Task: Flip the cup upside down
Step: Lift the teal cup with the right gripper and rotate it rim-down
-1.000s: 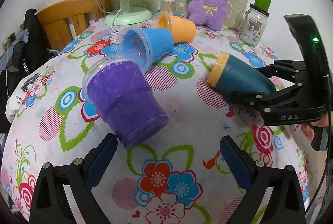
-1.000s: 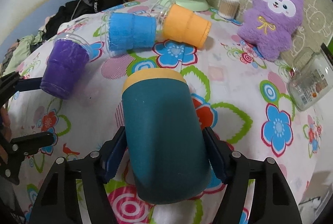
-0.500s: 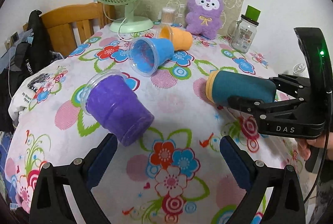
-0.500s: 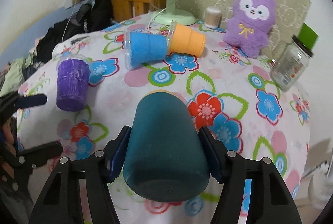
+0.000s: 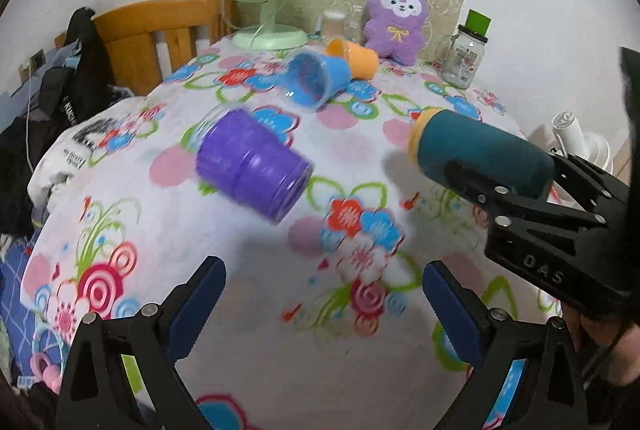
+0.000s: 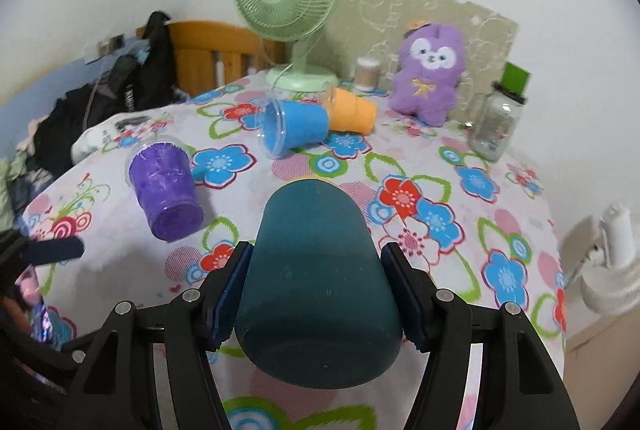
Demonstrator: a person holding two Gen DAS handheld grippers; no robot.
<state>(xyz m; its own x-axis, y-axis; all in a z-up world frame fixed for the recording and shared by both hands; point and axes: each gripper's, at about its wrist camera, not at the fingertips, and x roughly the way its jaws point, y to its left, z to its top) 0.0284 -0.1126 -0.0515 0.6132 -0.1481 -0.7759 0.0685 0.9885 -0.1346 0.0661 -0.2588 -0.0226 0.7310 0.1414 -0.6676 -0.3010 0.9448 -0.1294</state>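
My right gripper (image 6: 316,286) is shut on a teal cup (image 6: 316,282) with a yellow rim and holds it on its side above the table, base toward the camera. The teal cup also shows in the left wrist view (image 5: 480,154), with the yellow rim pointing left. My left gripper (image 5: 324,306) is open and empty above the floral tablecloth (image 5: 280,270). A purple cup (image 5: 252,166) lies on its side beyond it. A blue cup (image 5: 316,78) and an orange cup (image 5: 356,58) lie on their sides farther back.
At the back of the table stand a green fan (image 6: 288,10), a purple plush toy (image 6: 432,70), a glass jar (image 6: 496,118) with a green lid and a small toothpick holder (image 6: 366,72). A wooden chair (image 5: 156,34) with dark clothes stands at the left.
My right gripper has lifted the teal cup off the table and raised it. My left gripper has pulled back and up, away from the purple cup.
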